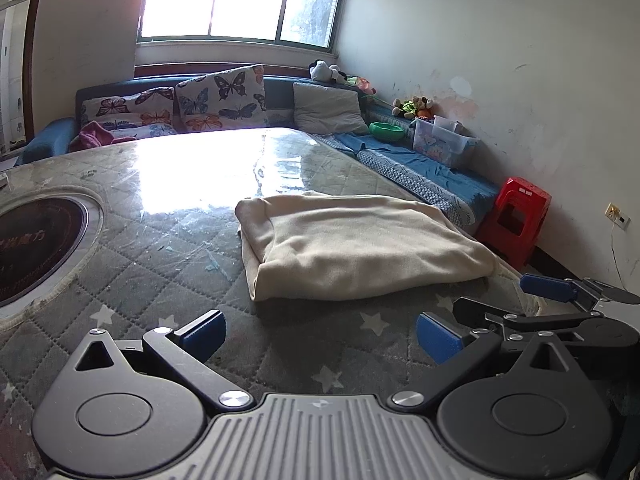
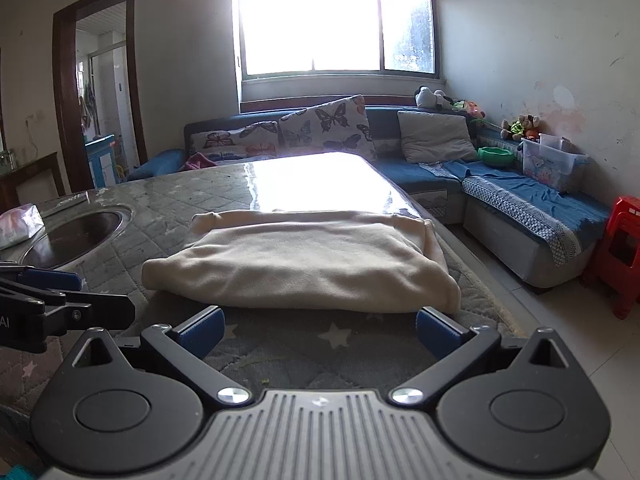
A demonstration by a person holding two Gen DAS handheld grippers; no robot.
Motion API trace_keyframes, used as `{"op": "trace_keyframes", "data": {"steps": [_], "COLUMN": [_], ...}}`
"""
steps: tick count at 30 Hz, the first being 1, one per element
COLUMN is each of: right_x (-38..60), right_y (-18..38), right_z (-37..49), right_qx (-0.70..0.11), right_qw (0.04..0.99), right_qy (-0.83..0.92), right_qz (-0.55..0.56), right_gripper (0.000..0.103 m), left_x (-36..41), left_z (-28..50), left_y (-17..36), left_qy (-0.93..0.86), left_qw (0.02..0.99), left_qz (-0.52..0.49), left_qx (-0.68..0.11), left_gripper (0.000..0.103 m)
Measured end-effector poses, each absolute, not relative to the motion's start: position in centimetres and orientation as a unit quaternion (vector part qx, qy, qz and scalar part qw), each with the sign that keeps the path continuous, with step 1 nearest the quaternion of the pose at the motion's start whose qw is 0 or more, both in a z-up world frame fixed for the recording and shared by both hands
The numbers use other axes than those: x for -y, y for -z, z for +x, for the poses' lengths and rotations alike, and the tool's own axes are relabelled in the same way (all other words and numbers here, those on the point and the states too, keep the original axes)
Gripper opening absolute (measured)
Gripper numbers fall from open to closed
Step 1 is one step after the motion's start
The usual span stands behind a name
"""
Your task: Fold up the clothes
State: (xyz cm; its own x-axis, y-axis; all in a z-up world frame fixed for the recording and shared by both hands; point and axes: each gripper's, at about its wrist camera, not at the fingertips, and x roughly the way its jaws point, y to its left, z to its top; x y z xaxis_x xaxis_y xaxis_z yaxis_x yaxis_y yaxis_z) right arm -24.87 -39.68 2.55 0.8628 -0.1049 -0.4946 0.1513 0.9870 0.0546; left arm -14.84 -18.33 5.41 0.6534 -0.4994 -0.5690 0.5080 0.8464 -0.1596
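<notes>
Near the table's (image 1: 168,240) right edge my folded cream garment (image 1: 360,244) lies flat; left gripper (image 1: 320,330) and right gripper (image 2: 318,326) both spread apart, holding nothing.

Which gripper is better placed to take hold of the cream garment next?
Right, probably. The right gripper is open and squarely facing the garment, its near edge just beyond the fingertips. The left gripper, also open, sits farther back, with the garment off to its right.

The folded garment (image 2: 300,264) lies on the desk (image 2: 168,208), just ahead of both tools. The sofa (image 2: 520,208) stands behind and right.
</notes>
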Motion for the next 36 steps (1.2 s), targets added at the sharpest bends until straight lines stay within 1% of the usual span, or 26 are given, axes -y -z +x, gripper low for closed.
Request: {"op": "trace_keyframes", "data": {"steps": [36], "right_x": [39.0], "right_y": [-1.1], "right_z": [-25.0], "right_qx": [-0.271], "right_qw": [0.958], "right_qy": [0.075], "right_qz": [0.052], "right_gripper": [0.103], "left_x": [17.7], "left_z": [-14.9], "left_y": [-3.6], "left_qy": [0.242], "left_qw": [0.907], "left_qz": [0.000], "left_qx": [-0.345], "left_gripper": [0.103]}}
